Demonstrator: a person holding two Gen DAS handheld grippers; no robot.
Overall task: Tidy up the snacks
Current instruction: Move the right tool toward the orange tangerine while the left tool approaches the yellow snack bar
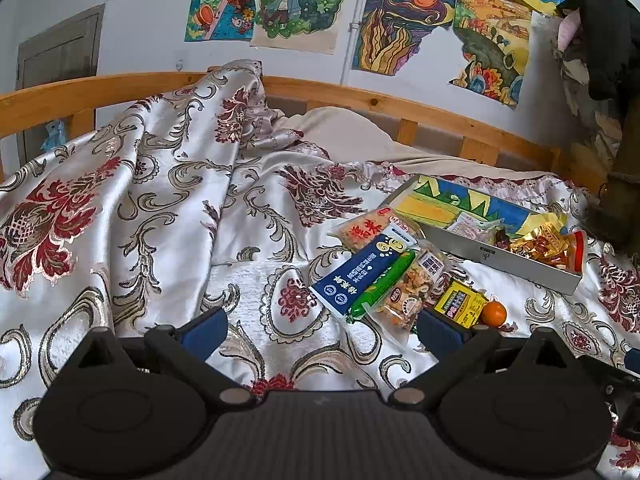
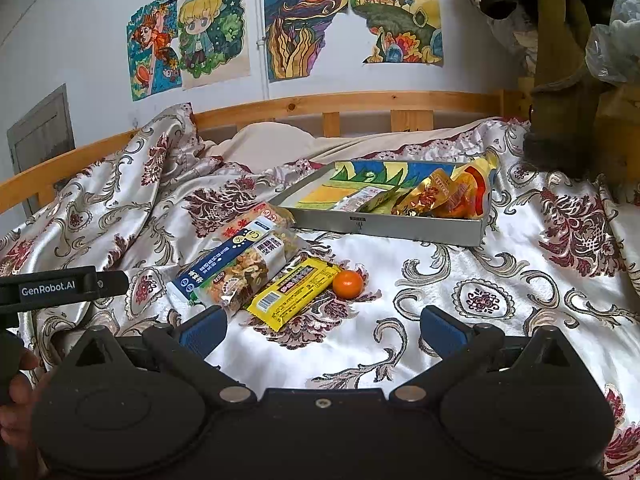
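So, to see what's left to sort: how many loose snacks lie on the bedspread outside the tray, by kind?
Packets: 5, blue, green, mixed-nut, yellow, orange-lettered
Round orange fruit: 1
Total: 6

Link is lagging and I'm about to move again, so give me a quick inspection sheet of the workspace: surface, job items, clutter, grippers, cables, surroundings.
Surface: rumpled floral bedspread on a wooden-railed bed.
Job's things: grey tray already holding a few packets; loose beside it a blue packet, green stick, mixed-snack bag, yellow packet and an orange.
Clutter: nothing seen beyond the bedding folds.
Grippers: left gripper and right gripper both open, empty, short of the snacks.
Cables: nothing seen.
Surroundings: drawings on the wall, clothes hanging at right.
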